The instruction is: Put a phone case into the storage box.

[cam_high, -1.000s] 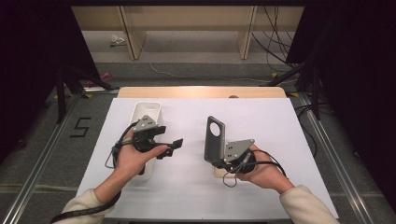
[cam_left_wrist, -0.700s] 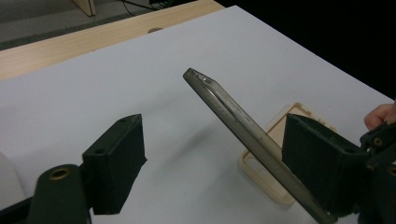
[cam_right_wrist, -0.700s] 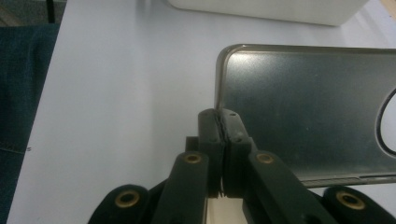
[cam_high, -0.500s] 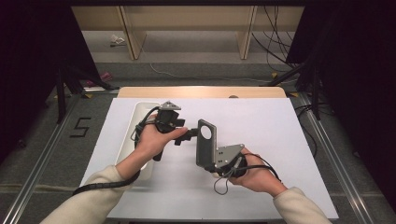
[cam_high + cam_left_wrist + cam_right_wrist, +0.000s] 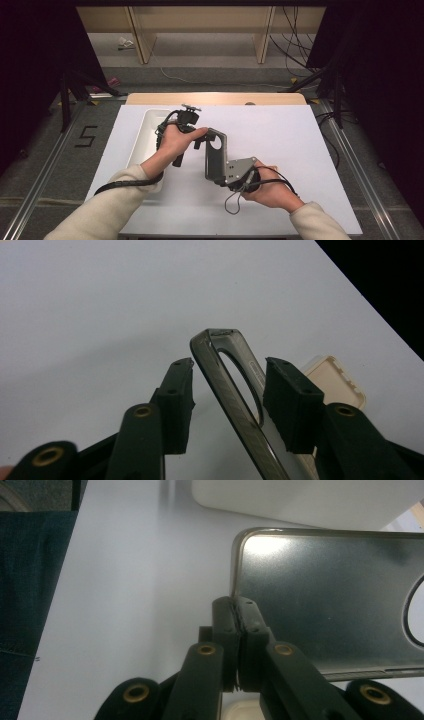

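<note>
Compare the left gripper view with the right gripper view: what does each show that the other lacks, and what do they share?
Left gripper view: the left gripper straddles the top edge of the grey phone case, jaws just closing, pads not yet pressing; a beige case lies behind.
Right gripper view: the right gripper is shut on the grey phone case's edge, its flat face visible, with a white tray beyond.
Both: the grey phone case and the white table.

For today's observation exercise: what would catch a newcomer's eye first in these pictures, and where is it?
First, the dark translucent phone case held up on edge above the middle of the white table, its lower end clamped in the right gripper. Next, the left gripper at the case's camera-cutout end: its jaws have just been closing, with the case's edge between them and gaps showing at both pads. A white tray lies at the table's left.
</note>
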A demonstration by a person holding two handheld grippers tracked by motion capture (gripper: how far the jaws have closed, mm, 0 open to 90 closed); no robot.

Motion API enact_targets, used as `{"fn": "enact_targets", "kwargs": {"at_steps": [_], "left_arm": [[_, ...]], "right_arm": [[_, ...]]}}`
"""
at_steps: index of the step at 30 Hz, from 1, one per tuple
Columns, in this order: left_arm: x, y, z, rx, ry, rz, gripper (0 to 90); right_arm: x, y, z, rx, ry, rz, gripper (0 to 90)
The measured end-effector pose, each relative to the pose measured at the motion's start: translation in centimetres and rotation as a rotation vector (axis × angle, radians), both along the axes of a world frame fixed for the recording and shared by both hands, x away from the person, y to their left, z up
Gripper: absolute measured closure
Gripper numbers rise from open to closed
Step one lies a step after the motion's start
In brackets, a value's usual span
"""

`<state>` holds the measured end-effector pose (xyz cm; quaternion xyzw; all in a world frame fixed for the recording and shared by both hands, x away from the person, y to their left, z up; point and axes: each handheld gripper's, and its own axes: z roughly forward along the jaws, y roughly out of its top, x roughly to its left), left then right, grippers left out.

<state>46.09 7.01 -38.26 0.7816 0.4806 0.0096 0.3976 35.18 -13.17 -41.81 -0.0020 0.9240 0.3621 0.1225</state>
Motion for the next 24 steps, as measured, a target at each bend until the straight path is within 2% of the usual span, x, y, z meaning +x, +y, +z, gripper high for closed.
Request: {"fn": "enact_targets", "kwargs": {"at_steps": [3,8,12,15,17,18,20,21,24], "left_arm": [[0.1,0.2,-0.1,-0.014,0.013,0.01,66.7],[-0.1,0.5,-0.2,-0.069,0.035,0.024,70.9],[-0.8,0.4,0.3,-0.132,0.022,0.029,74.9],[-1.5,0.2,0.9,-0.189,0.004,0.016,79.2],[-2.1,-0.1,1.5,-0.178,-0.06,0.0,81.5],[-2.4,-0.2,1.8,-0.168,-0.097,-0.005,81.5],[-2.9,-0.1,2.4,-0.16,-0.171,-0.009,81.5],[-3.1,0.1,2.6,-0.158,-0.197,-0.01,81.6],[-3.6,0.6,2.8,-0.142,-0.264,-0.021,81.5]], "right_arm": [[-0.1,0.3,0.0,-0.012,-0.009,0.013,89.2],[-0.2,0.4,-0.2,-0.035,-0.02,0.02,89.2],[-0.1,0.5,-0.6,-0.051,-0.016,0.019,89.2],[0.0,0.7,-0.9,-0.078,-0.042,0.019,88.9],[0.0,0.8,-1.0,-0.086,-0.052,0.009,87.4],[0.1,0.8,-1.0,-0.077,-0.072,-0.006,84.1],[0.2,0.7,-0.8,-0.062,-0.087,-0.05,72.1],[0.3,0.6,-0.7,-0.044,-0.103,-0.082,67.0],[0.4,0.1,-0.3,0.015,-0.107,-0.173,54.0]]}}
